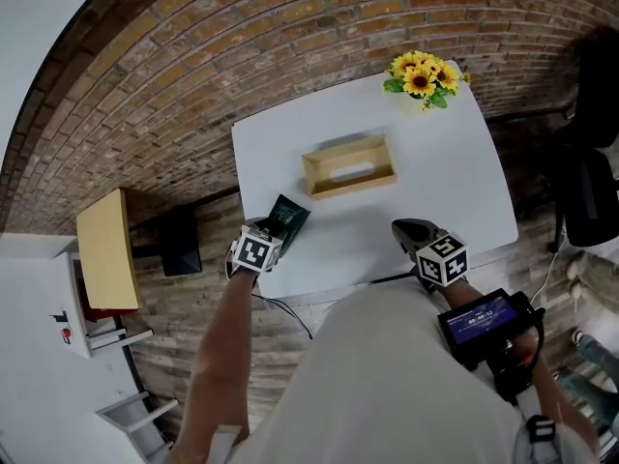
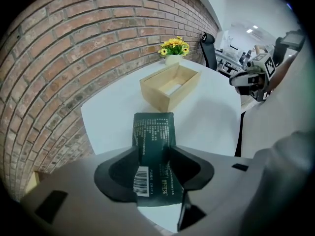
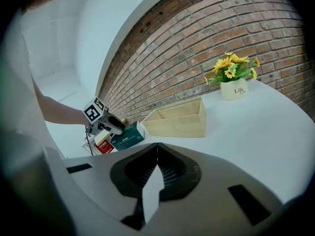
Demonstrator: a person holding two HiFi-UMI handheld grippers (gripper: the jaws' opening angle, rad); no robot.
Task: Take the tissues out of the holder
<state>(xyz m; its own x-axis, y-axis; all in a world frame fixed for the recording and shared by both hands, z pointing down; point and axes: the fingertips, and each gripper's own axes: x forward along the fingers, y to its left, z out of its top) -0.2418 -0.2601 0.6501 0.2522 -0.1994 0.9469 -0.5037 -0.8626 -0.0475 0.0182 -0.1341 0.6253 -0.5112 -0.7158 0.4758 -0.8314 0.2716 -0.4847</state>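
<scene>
A dark green tissue pack [image 2: 153,154] with a barcode label sits between the jaws of my left gripper [image 2: 152,156], which is shut on it. In the head view the tissue pack [image 1: 288,217] hangs over the white table's [image 1: 455,182] front left corner, in my left gripper [image 1: 276,228]. The open wooden holder [image 1: 348,167] stands at mid-table, a little beyond the pack, and looks empty. My right gripper [image 1: 411,230] hovers over the table's front edge with its jaws closed tip to tip and nothing between them. The right gripper view also shows the holder [image 3: 179,118] and the pack [image 3: 125,137].
A white pot of sunflowers [image 1: 423,77] stands at the table's far right corner. A brick wall runs behind the table. Left of it is a yellow-topped cabinet [image 1: 104,249]; a black office chair [image 1: 590,182] is at the right.
</scene>
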